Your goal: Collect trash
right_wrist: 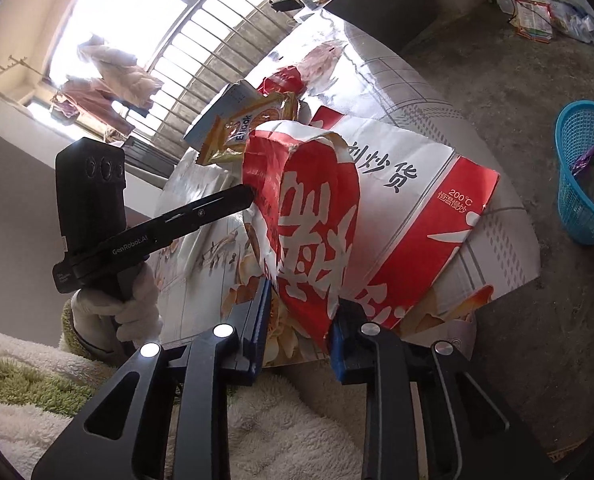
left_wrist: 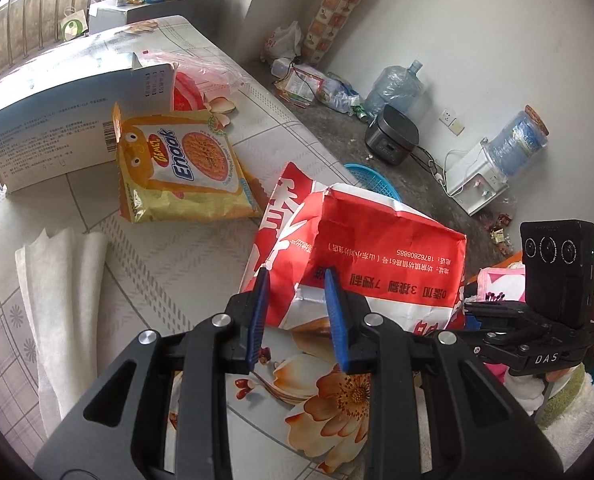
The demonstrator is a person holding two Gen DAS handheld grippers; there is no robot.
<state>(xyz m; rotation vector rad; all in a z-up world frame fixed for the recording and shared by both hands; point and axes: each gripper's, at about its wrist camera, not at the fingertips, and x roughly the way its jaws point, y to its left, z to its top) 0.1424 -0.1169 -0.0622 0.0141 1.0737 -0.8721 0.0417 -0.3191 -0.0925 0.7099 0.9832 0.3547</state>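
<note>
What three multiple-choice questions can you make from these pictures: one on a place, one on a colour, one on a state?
1. Where is the blue basket?
A. on the table
B. on the floor beside the table
C. on the windowsill

2. What colour is most of the noodle packet?
A. yellow
B. green
C. black

3. What is the right tool doing?
A. hanging open and empty
B. holding a tissue
C. gripping the red and white paper bag

Answers:
1 B, the basket stands on the concrete past the table's edge.
2 A, the wrapper is yellow around its blue lettering.
3 C, a fold of the bag sits pinched between the fingers.
</note>
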